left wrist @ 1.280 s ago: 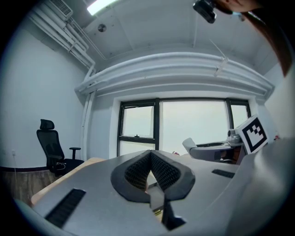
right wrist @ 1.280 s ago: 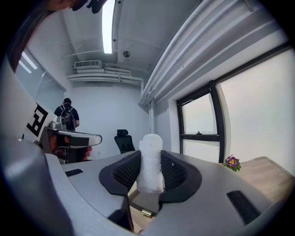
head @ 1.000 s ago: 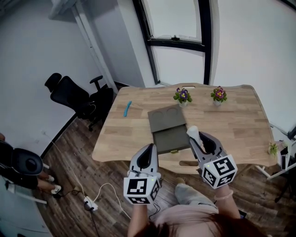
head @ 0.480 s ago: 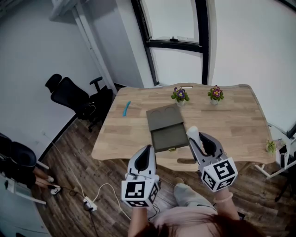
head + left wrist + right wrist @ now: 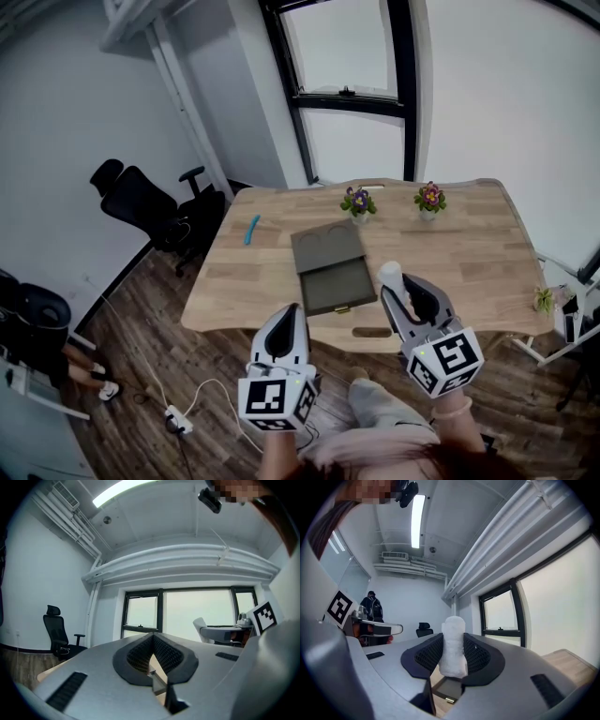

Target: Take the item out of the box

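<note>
Right gripper (image 5: 397,294) has the item (image 5: 390,274): a white, soft-looking roll standing upright between the pads, its rounded top poking out past the jaw tips. The right gripper view confirms it, jaws clamped on the roll (image 5: 452,645) from both sides, right gripper (image 5: 452,656) pointing level towards the window wall.

So the item is out of the box (image 5: 330,267) and up in the air, off the table (image 5: 469,253); in the head view it sits just beside the box's near right corner. The box lies open and flat at mid-table, dark olive, lid spread out on the far side, a small latch at the near edge.

Left gripper (image 5: 292,313) is level too, on the near side of the table edge, left of the box. Its own view shows the pads pressed together at the tips, nothing between them (image 5: 152,641).

Further back, two flower pots (image 5: 357,202) (image 5: 429,198) stand near the far edge, and a blue thing (image 5: 251,229) lies well left of the box. A black chair (image 5: 150,206) stands off the table's left end.
</note>
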### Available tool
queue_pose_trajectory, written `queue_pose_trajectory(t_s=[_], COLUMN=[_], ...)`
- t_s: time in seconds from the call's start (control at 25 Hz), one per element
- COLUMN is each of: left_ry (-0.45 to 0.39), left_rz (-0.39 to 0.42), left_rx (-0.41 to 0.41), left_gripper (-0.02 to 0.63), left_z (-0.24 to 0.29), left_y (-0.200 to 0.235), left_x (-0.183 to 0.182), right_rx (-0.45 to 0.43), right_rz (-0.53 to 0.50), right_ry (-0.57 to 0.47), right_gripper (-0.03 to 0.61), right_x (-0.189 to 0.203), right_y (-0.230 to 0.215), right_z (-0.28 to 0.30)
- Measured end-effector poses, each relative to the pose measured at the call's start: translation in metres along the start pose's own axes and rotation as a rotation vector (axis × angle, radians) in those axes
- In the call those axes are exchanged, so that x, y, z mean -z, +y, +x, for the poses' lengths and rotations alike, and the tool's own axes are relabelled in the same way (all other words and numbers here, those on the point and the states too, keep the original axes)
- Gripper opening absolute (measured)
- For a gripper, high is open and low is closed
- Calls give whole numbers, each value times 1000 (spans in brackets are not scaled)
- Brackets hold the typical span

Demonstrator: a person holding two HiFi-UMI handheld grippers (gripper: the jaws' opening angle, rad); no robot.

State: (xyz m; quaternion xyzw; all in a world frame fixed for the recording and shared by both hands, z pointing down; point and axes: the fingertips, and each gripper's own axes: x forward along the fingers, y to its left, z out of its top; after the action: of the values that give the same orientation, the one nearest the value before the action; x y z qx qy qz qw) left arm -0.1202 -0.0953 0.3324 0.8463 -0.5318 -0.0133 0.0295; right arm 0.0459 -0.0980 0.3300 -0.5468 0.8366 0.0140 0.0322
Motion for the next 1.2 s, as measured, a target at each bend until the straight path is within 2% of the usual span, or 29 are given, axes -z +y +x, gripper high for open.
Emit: queue_pose_trajectory(t_s=[0.44, 0.88, 1.2], left_ry=[10, 20, 36], left_rz=[2, 4, 11], left_rx=[-7, -86, -115], left_gripper=[-5, -5, -5], left_z=[-5, 16, 18], left_y=[-15, -42, -73], left_x=[1, -4, -2], right_rx=[2, -127, -163], right_rz=[-28, -16, -6], right_ry=[7, 17, 30], right_gripper=[123, 123, 123], right_x=[-6, -12, -12], right_y=[-7, -28, -49], right_z=[-10, 2, -16])
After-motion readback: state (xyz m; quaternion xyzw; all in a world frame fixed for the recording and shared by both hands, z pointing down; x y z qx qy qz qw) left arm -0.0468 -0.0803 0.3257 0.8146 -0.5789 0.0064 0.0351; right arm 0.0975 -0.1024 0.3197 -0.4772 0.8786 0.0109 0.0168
